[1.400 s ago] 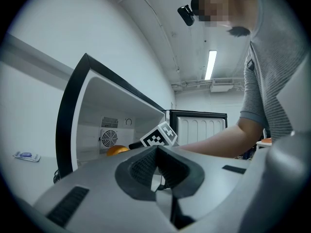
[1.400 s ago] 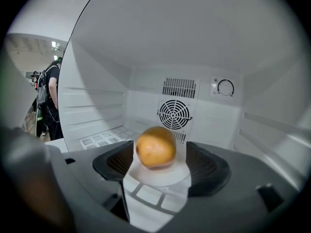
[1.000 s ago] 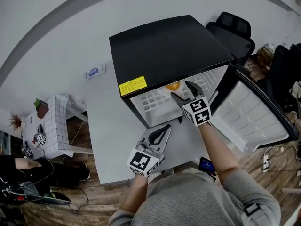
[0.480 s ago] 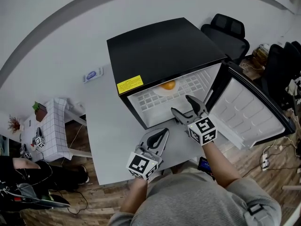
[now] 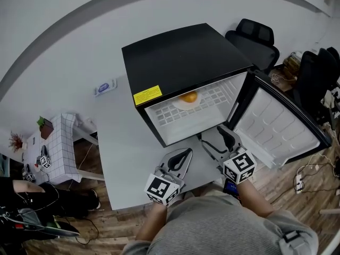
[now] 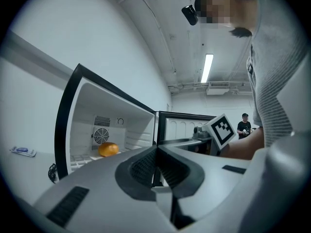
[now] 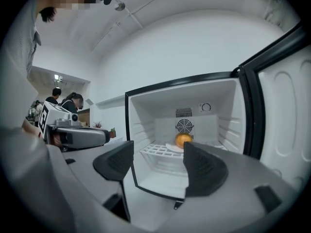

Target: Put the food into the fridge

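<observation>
No print can be read; the yellow label (image 5: 148, 95) on the fridge (image 5: 180, 52) blurs (too small)

The scene is viewed from above in the head view, steeply down from the near side onto the grey table (image 5: 122, 142) and the black fridge (image 5: 180, 57). The left gripper view is set low over the table, near the fridge front, and is aimed far and rightward, so the cavity is seen obliquely. The right gripper view is aimed straight into the cavity from close by. The round orange food (image 5: 188, 96) and the open door (image 5: 276, 126) are shared by all three views.
</observation>
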{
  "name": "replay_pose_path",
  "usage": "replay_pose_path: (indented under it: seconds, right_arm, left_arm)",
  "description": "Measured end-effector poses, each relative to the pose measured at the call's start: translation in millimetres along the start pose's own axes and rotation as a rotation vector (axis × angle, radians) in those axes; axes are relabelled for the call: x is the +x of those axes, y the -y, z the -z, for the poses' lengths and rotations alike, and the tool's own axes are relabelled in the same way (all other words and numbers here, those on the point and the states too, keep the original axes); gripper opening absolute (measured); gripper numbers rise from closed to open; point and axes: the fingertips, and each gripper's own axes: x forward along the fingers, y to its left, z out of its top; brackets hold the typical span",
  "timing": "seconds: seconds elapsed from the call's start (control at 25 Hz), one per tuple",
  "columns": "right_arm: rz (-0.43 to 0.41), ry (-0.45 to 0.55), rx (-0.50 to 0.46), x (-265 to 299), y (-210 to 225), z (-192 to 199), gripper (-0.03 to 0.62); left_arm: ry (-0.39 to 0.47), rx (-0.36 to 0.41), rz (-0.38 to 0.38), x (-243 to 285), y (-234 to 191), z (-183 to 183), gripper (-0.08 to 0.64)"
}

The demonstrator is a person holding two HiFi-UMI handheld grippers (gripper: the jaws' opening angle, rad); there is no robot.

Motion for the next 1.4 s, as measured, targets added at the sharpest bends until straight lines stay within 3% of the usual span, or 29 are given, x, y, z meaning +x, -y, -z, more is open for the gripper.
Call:
replay_pose_path:
  seconds: [0.2,0.48,0.8,1.4]
  right_arm:
    - [-0.02,0.011,-0.01,-19,-12,-4,0.316]
    - [-0.062,0.033,-0.072,-30,-33,-12,0.026]
    - [-0.137,0.102,-0.113,-34,-60,-30,0.012]
    - [-0.163,0.108,-0.144,-34,-72,-34,0.012]
  left_arm:
    - [0.0,0.001,0.008,-2,4,1,0.011]
    - [0.006,0.005,0.018,-6,8,-1,0.011]
    - [0.012,0.007,0.016,-11,8,-3,0.011]
    - [0.023,0.006,0.02,-13,6,-4,0.011]
